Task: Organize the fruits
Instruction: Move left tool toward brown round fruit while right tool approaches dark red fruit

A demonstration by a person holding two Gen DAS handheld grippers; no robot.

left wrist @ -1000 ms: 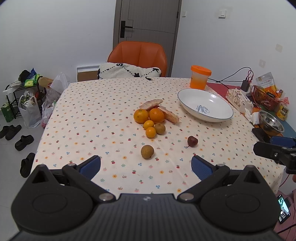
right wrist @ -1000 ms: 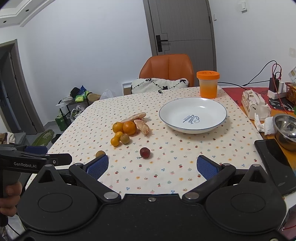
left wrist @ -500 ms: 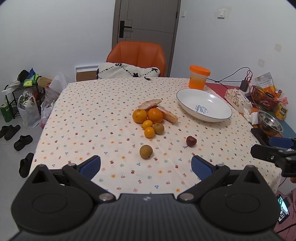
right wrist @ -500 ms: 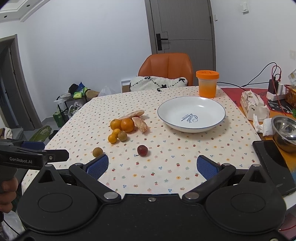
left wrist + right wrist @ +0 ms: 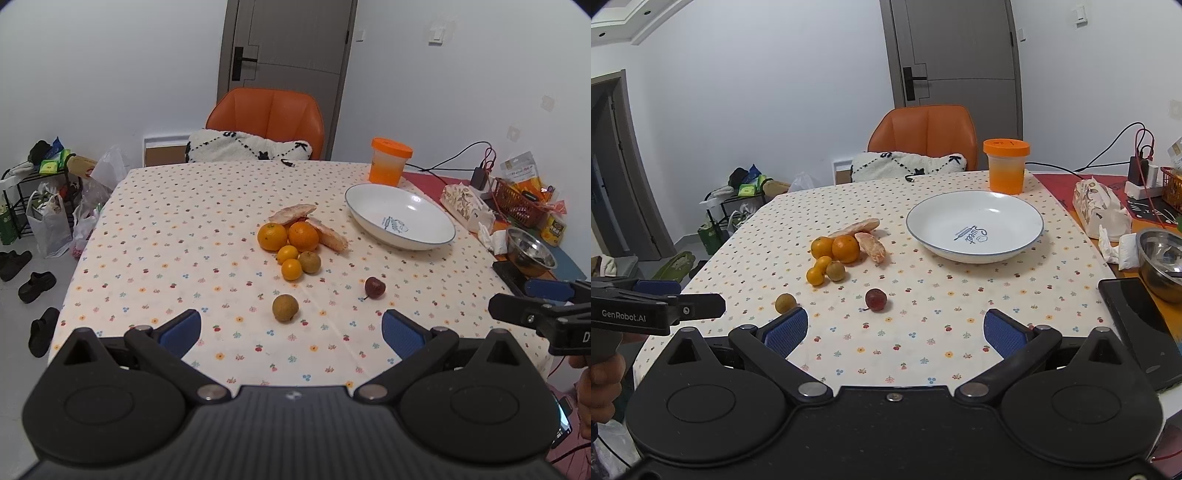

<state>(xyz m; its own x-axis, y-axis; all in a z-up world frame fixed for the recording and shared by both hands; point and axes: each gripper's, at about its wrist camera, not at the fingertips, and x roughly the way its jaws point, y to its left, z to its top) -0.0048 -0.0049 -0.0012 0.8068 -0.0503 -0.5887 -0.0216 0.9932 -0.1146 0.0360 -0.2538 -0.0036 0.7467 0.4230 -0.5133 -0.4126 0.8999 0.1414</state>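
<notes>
Fruit lies mid-table on the flowered cloth: two oranges (image 5: 288, 236) (image 5: 836, 248), two small kumquats (image 5: 290, 261), a brown fruit (image 5: 309, 261) beside them, peel pieces (image 5: 293, 214), a lone brown fruit (image 5: 285, 308) (image 5: 785, 303) and a dark red fruit (image 5: 374, 287) (image 5: 875, 299). An empty white bowl (image 5: 400, 217) (image 5: 975, 226) stands to the right. My left gripper (image 5: 291, 328) is open, hovering short of the lone brown fruit. My right gripper (image 5: 894, 330) is open, near the red fruit, touching nothing.
An orange-lidded cup (image 5: 1005, 166) stands behind the bowl. A tissue pack (image 5: 1102, 208), steel bowl (image 5: 1161, 260), black phone (image 5: 1137, 328) and cables crowd the right edge. An orange chair (image 5: 267, 120) with a cushion is at the far side. Bags and shoes (image 5: 37, 282) lie left.
Both grippers have eased slightly forward and lower toward the table; the fruit sits a bit closer in both views. Nothing was grasped or moved.
</notes>
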